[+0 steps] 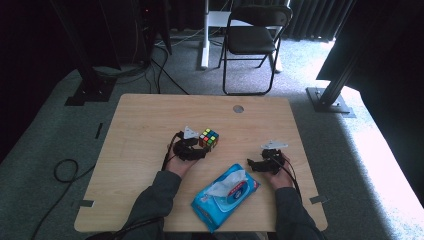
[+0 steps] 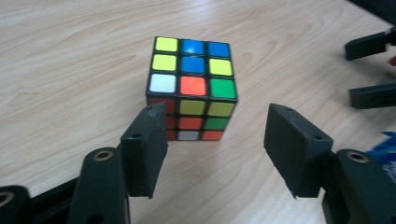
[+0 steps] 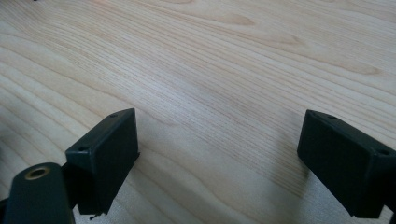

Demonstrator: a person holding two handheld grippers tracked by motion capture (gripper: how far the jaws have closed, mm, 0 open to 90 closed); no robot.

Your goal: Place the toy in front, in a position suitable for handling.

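Progress looks early, goal unstated: light wooden table (image 1: pixel 150 120) holds a blue soft wipes pack with white flap (image 1: pixel 226 196) near the front edge and a scrambled multicoloured puzzle cube (image 1: pixel 209 138) mid-table. Left gripper (image 2: pixel 212 154) is spread, cube just ahead, ungrasped. Right gripper (image 3: pixel 224 163) is spread over bare wood. High view alone gives the layout; left gripper view gives the cube gap.

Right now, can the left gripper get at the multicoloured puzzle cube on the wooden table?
Probably yes: the left gripper is open, the multicoloured puzzle cube sits just ahead, with bare wooden table between.
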